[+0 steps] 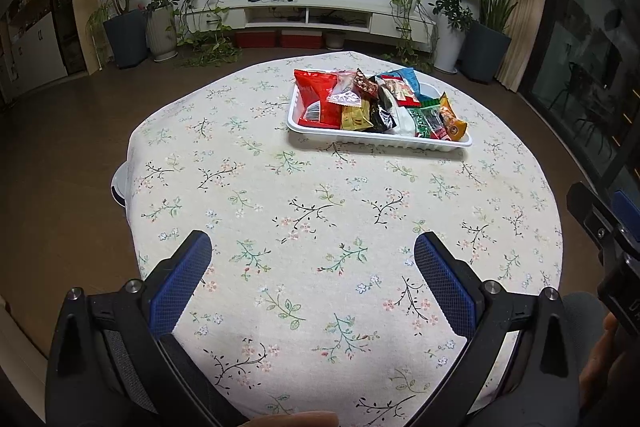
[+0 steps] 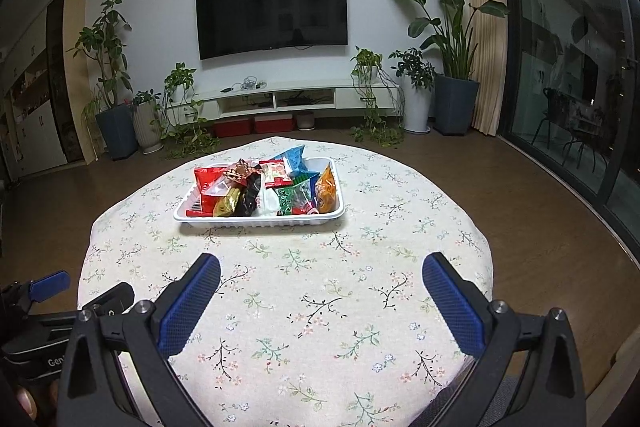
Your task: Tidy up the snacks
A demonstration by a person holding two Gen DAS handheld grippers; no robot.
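Observation:
A white plastic tray [image 1: 360, 141] [image 2: 260, 222] sits on the far side of the round table, piled with several snack packets. Among them are a large red packet [image 1: 316, 95] [image 2: 208, 187], a blue packet [image 1: 404, 77] [image 2: 294, 159] and an orange packet [image 1: 452, 119] [image 2: 326, 191]. My left gripper [image 1: 312, 247] hovers open over the near half of the table, nothing between its blue pads. My right gripper [image 2: 320, 269] is also open and empty, well short of the tray. The right gripper's body shows at the left wrist view's right edge.
The table [image 1: 320, 211] wears a floral cloth. Beyond it stand a low white TV cabinet [image 2: 288, 99], a wall TV [image 2: 272, 13] and potted plants on both sides. Glass doors [image 2: 568, 87] line the right. A person's hand [image 1: 600, 367] is at the lower right.

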